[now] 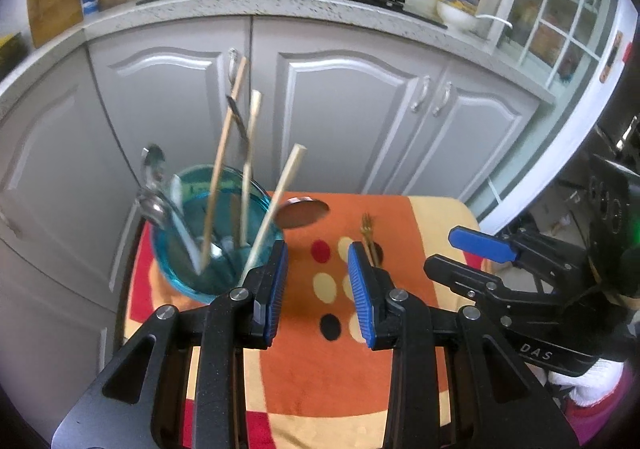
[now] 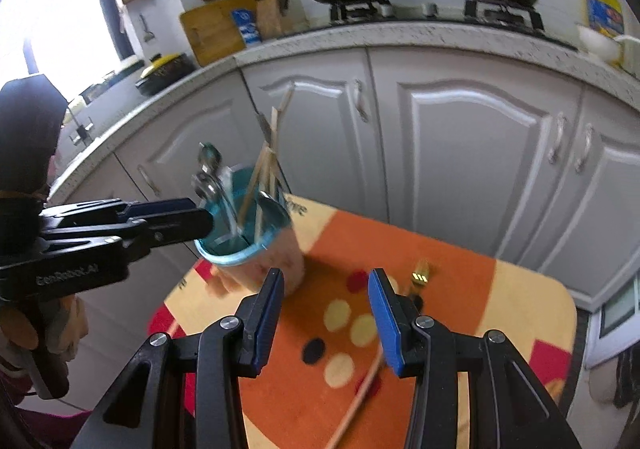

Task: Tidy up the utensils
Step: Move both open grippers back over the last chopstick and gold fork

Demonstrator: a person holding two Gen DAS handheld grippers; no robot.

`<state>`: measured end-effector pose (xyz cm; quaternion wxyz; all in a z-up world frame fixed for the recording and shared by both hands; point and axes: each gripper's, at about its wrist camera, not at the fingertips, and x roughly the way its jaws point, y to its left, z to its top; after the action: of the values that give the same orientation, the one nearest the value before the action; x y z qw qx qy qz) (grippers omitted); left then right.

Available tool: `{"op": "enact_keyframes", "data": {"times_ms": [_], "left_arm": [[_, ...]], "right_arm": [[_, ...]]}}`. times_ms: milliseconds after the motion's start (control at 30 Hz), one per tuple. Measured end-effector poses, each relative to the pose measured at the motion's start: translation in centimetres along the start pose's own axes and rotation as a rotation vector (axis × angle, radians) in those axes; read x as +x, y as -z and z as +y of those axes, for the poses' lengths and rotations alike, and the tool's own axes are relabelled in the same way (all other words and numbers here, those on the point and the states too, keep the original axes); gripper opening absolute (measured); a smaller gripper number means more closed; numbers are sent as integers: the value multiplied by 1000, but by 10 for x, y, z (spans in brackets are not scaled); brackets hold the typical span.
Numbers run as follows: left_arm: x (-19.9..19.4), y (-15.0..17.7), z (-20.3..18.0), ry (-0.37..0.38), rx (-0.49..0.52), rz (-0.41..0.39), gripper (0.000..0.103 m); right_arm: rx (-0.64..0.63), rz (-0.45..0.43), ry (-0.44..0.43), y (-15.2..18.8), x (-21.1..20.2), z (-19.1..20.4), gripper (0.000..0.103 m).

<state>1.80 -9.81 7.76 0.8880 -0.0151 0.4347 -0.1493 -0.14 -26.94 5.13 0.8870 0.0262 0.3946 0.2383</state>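
Mostly done, by the look of it: blue glass cup [image 1: 208, 233] at centre left of the left wrist view already loaded with wooden chopsticks [image 1: 224, 153] and metal spoons [image 1: 154, 189], all leaning against the rim

Still outstanding on the orange patterned tablecloth [image 1: 304, 369]:
- gold fork [image 2: 420, 275] lying flat at centre right of the right wrist view, well apart from the cup
- one loose chopstick [image 2: 360, 397] lying diagonally in the lower middle of that view, running under the right-hand finger
- round brown object [image 1: 302, 211], identity unclear, just right of the cup

Left gripper [image 1: 318, 289]: fingers parted, gap moderate, nothing between the blue pads [image 1: 276, 289]; no grasp. Left-hand finger close beside the cup wall; contact not determinable

Right gripper [image 2: 328, 323]: fingers spread wide, released, holding nothing. Fork beyond the right-hand fingertip, chopstick beneath it; contact with either not determinable

Judged remaining: fork and loose chopstick into the cup
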Motion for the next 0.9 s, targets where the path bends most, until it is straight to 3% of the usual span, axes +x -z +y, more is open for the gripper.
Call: {"op": "enact_keyframes", "data": {"times_ms": [167,433,533,733,900], "left_arm": [[15,11,-10,18,4,35,30],[46,37,-11,35,-12,114,30],[57,45,-10,35,-20,143,30],[74,55,-12,47,-17,182,30],[92,63,-17,69,-23,233,30]], "right_arm": [[42,56,23,22,10,-19,42],[103,193,72,64,67,-48,42],[99,230,95,73,90,-53,32],[174,215,93,59,113,-76,31],[151,248,138,40,134,-88,29]]}}
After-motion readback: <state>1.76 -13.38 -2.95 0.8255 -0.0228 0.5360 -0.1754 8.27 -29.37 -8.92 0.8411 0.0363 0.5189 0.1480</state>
